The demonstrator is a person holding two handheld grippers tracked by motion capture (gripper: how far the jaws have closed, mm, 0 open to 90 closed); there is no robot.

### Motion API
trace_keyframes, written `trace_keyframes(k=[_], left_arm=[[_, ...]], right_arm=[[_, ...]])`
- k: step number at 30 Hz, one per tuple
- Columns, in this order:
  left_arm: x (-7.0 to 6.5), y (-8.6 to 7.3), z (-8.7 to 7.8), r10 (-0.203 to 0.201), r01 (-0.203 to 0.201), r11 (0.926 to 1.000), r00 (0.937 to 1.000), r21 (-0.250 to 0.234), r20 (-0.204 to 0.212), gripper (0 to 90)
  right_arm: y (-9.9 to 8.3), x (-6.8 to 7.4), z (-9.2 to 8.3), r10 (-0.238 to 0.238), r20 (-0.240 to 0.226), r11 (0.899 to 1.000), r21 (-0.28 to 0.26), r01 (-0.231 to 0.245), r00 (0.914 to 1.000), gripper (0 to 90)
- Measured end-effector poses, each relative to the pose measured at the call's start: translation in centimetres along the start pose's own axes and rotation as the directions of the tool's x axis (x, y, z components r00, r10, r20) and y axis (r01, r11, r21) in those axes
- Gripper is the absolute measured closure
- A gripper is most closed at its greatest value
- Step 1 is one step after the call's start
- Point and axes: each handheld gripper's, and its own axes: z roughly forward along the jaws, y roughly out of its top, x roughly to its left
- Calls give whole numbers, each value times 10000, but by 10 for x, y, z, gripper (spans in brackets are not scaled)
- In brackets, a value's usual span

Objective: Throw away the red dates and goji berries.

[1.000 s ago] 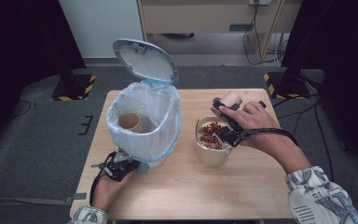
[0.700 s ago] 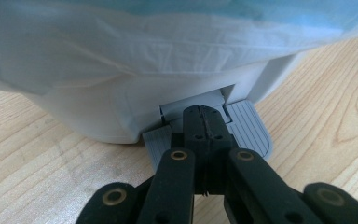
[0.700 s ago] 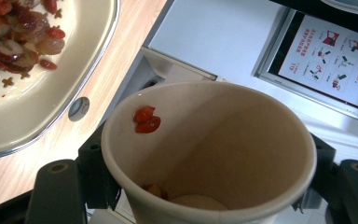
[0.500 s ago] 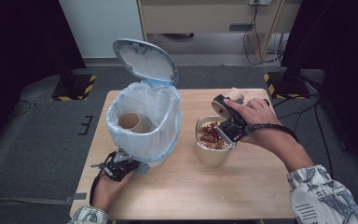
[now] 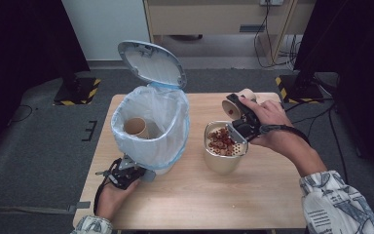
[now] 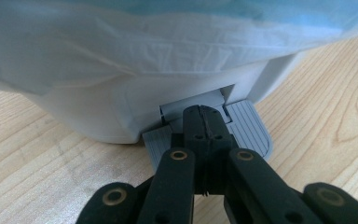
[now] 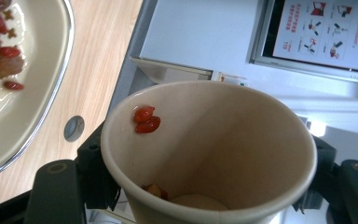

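High view looks down over the table (image 5: 175,204); gripper views sit close above it.

The left gripper (image 5: 126,173) is black, with small grey metal parts on top and a thin black cable looping from it beside the hand. Seen close, its two black jaws are flat linked bars fastened with brass-coloured rivets and small dark screw holes. The right gripper (image 5: 237,117) is black too, a black cable curving back over the wrist. Both sleeves are pale with a dark scribbled pattern.
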Motion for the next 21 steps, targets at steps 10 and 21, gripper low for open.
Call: trace_keyframes(k=[10,21], left_arm=[[0,0,0,-15,15,10000,10000,-7,5,900],[0,0,0,-18,18,10000,10000,-7,5,900]], right_arm=[[-6,-4,3,1097,32,9938,-205,-1097,9940,271],[-7,-11,4,2163,12,9752,-481,-2160,9763,269]])
